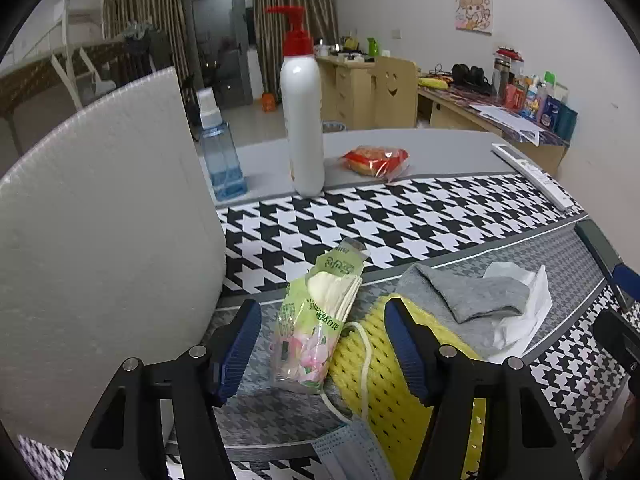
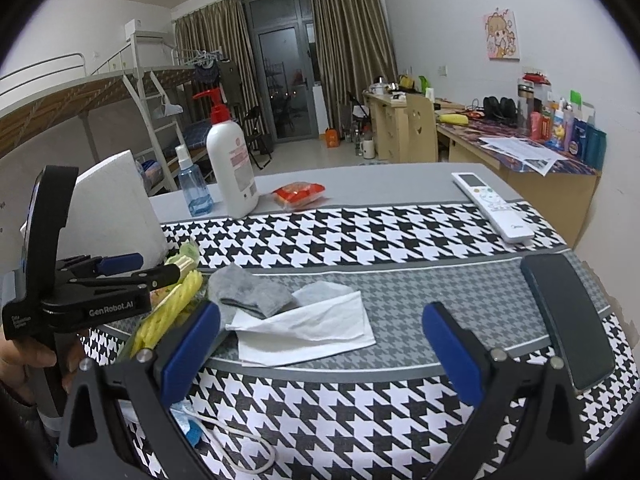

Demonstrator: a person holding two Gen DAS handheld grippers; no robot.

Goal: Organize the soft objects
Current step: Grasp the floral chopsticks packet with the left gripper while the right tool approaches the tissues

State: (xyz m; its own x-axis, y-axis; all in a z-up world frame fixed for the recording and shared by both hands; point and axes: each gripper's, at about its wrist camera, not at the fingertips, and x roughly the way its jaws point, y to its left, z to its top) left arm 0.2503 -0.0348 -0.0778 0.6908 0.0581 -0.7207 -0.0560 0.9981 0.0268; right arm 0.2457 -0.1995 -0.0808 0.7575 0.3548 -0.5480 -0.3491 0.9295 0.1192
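On the houndstooth worktop (image 1: 400, 216), the left claw (image 1: 320, 340) stood unclenched astride a packet of wipes (image 1: 316, 320) leaning on a yellow sponge (image 1: 384, 392); the right claw (image 2: 320, 336) gaped above a white cloth (image 2: 312, 332).

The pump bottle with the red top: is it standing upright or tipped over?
Upright. The pump bottle stands on its base on the grey table, red pump uppermost, in both views.

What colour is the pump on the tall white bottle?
Red. The pump tops the white bottle; it shows best in the left wrist view.
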